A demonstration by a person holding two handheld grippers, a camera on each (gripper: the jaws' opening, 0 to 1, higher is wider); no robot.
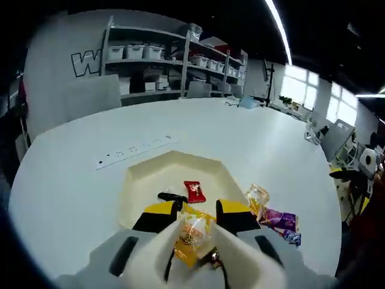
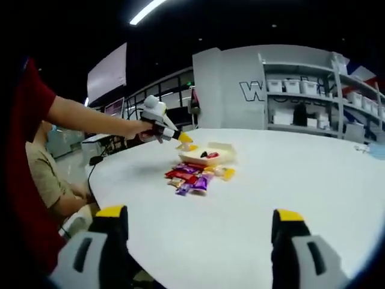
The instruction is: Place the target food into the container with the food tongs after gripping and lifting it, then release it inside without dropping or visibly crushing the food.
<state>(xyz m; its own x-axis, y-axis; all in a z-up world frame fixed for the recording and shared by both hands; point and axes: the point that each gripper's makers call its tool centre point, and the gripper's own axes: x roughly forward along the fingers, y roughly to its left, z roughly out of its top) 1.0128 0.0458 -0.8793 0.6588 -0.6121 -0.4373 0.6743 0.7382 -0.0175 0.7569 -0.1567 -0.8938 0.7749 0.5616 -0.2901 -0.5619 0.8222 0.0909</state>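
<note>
My left gripper (image 1: 197,212) hangs over the near edge of a cream container (image 1: 144,174). Its yellow-tipped jaws are shut on a yellow and clear wrapped candy (image 1: 191,233). A red candy (image 1: 194,191) and a black one (image 1: 171,197) lie inside the container. Loose candies (image 1: 278,219) sit on the table to its right. In the right gripper view, a hand holds the left gripper (image 2: 184,139) above the container (image 2: 224,152), with the candy pile (image 2: 191,178) in front. My right gripper (image 2: 200,220) stands open and empty, well back from the pile.
The round white table (image 1: 252,144) has a power strip (image 1: 135,148) set in beyond the container. Shelves with bins (image 1: 174,57) line the far wall. A seated person (image 2: 45,174) is at the table's left edge.
</note>
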